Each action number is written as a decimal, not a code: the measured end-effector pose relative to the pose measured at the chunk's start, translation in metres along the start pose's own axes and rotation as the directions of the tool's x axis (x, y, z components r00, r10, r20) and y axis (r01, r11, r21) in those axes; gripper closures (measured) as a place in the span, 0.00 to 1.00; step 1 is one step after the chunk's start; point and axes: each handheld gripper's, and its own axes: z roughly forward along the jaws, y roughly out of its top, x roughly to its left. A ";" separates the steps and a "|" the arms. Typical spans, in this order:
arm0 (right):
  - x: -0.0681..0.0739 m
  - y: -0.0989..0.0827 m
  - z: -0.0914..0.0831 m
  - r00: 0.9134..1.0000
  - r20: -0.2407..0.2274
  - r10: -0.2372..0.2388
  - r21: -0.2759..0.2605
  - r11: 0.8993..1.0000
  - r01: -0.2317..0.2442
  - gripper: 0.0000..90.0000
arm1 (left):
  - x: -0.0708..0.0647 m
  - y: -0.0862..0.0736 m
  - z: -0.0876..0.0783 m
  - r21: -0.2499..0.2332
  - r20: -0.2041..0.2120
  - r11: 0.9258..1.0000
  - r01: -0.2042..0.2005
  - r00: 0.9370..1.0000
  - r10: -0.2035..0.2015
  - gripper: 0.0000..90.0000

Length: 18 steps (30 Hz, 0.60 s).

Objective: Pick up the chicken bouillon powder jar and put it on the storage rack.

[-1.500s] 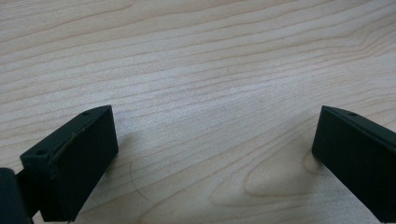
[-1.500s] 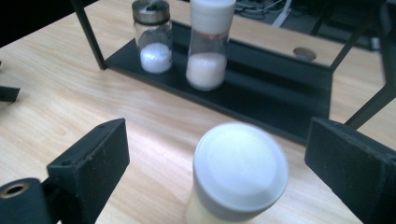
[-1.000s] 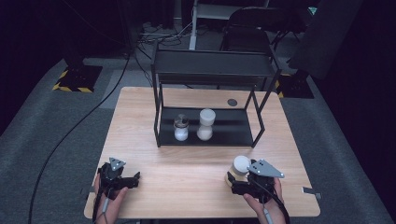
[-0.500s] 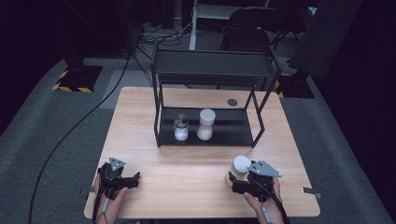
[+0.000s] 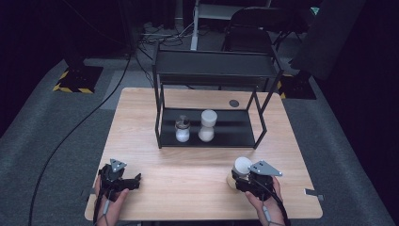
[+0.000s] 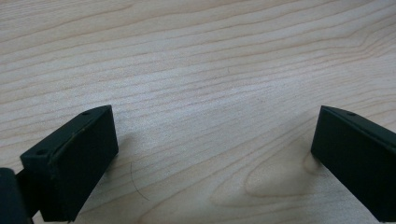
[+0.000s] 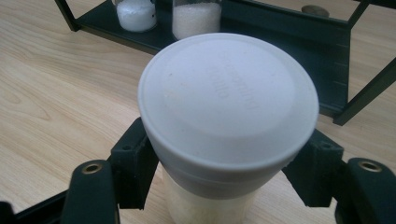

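My right tool [image 5: 244, 178] has just been closing and now clamps the white-lidded jar [image 7: 229, 116] at the near right of the counter [image 5: 188, 165], its pads just under the lid. I'd worry the grip is high: lifting fast could let the jar swing or slip, and it could clip the black shelf [image 5: 214, 70] frame going in. My left tool [image 6: 210, 158] rests released and empty on the wood. I count three jars: this one and two on the lower shelf [image 5: 182, 129] [image 5: 207, 125].
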 end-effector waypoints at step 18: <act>-0.014 0.025 -0.019 0.999 0.029 -0.035 -0.056 0.998 0.036 0.38 | -0.001 0.001 0.001 0.001 -0.008 1.000 0.007 1.000 -0.007 0.01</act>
